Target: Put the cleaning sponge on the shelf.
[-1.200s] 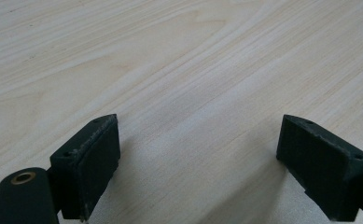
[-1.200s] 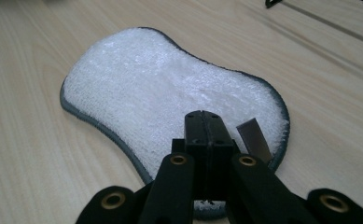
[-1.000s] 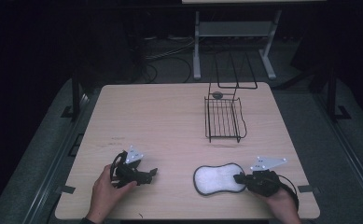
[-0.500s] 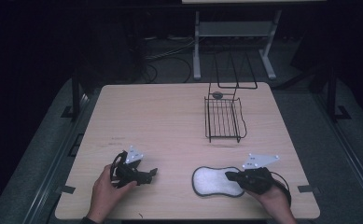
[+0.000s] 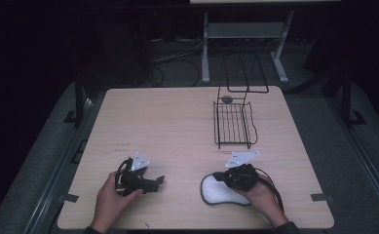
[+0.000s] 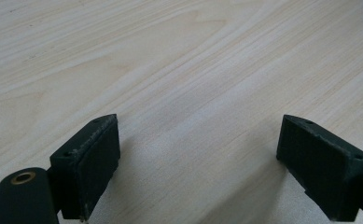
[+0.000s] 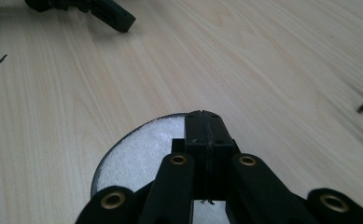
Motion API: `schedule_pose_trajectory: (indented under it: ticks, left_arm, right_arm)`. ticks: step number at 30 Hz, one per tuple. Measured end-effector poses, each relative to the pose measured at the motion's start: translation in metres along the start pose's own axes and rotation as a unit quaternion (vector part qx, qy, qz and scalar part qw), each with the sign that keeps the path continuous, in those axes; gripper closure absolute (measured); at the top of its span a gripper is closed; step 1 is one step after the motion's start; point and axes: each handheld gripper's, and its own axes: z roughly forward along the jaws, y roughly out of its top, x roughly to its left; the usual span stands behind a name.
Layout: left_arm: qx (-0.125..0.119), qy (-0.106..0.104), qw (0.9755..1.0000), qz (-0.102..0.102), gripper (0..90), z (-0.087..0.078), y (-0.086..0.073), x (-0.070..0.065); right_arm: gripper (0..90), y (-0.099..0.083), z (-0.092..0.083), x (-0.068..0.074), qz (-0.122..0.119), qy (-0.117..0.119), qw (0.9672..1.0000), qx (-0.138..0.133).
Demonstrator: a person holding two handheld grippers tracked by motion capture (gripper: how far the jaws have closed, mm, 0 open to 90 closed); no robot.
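A white oval pad with a dark rim (image 5: pixel 215 196) lies flat near the table's front edge, right of centre. My right gripper (image 5: pixel 219 175) hovers over its far right part with its jaws pressed together and nothing visible between them. In the right gripper view the shut gripper (image 7: pixel 202 122) sits above the pad (image 7: pixel 137 156). My left gripper (image 5: pixel 159 181) rests low at the front left, held by a hand. Its jaws stand wide apart over bare wood (image 6: pixel 198 154). It also appears far off in the right gripper view (image 7: pixel 119 20).
A black wire basket (image 5: pixel 234 127) stands at the back right of the light wooden table (image 5: pixel 167 122), with a small grey round object (image 5: pixel 227 99) just behind it. A metal stand and cables are on the dark floor beyond the table.
My right gripper has slid leftwards from beside the pad's right end to over the pad. The left gripper and the pad have stayed put.
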Motion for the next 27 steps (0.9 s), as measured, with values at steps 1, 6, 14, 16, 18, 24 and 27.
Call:
schedule_pose_trajectory:
  ticks: [1,6,14,16,18,24,27]
  left_arm:
    - [0.000,0.000,1.0000,0.000,12.5,0.000,0.000,0.000]
    - [0.000,0.000,1.0000,0.000,12.5,0.000,0.000,0.000]
    - [0.000,0.000,1.0000,0.000,12.5,0.000,0.000,0.000]
    - [0.000,0.000,1.0000,0.000,12.5,0.000,0.000,0.000]
    - [0.000,0.000,1.0000,0.000,12.5,0.000,0.000,0.000]
    - [0.000,0.000,1.0000,0.000,12.5,0.000,0.000,0.000]
    - [0.000,0.000,1.0000,0.000,12.5,0.000,0.000,0.000]
  right_arm:
    - [89.9,0.001,0.003,0.000,-0.001,0.001,1.0000,0.003]
    - [89.9,0.000,0.012,0.002,-0.006,0.003,0.9997,0.024]
    - [89.9,-0.002,0.015,0.000,-0.007,-0.002,0.9991,0.042]
    - [89.9,-0.002,0.014,-0.001,-0.006,-0.002,0.9991,0.042]
    - [89.9,-0.004,0.012,-0.004,0.001,-0.011,0.9990,0.043]
    - [89.9,-0.009,0.004,-0.015,0.011,-0.030,0.9985,0.045]
    - [89.9,-0.013,0.000,-0.022,0.019,-0.037,0.9982,0.042]
